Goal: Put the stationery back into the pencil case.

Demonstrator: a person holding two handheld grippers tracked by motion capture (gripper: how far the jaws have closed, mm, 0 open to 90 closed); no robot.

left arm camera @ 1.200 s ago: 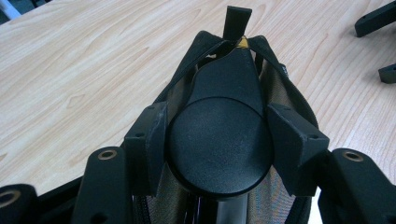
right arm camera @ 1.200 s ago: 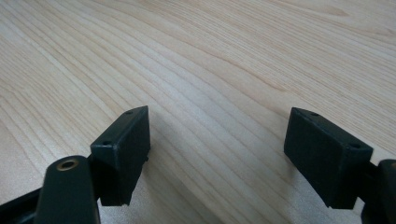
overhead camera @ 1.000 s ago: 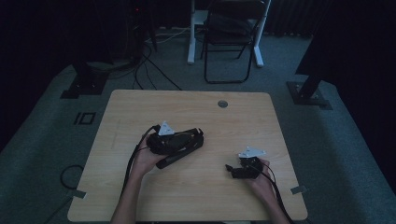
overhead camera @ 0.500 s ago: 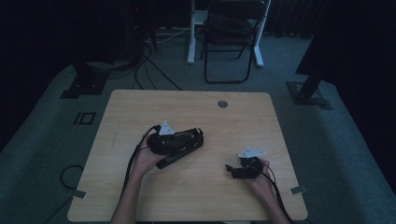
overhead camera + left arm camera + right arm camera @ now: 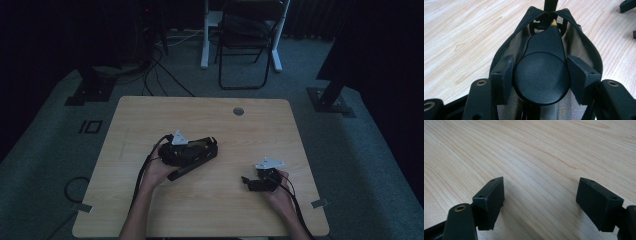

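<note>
Right gripper: jaws stood wide apart over bare desk, nothing between the pads. In the high view it sat low near the front right of the desk, in the person's right hand.

Left gripper: jaws part-way open, closed onto the rounded black end of an object; both pads met its sides, so I read this as a hold. The person's left hand carried this gripper at desk centre.

Object: smooth, black, domed end tapering to a narrower neck. It lay inside an open black zip pouch with a mesh lining, far tip close to the pouch's closed end. What the object was, I could not tell.

Pouch: resting on the desk, mouth gaping toward the left gripper, zip edges spread to either side.

Change over the last second: none seen. Both hands, both grippers and the pouch matched the two earlier high views.

Meaning for the work: a pause, judged mid-step with the object seated in the pouch. Whether it was going in or coming out could not be told. The right gripper was free, likely for steadying the pouch or working the zip.

Far field: folding chair and cables on the floor beyond the desk.
</note>
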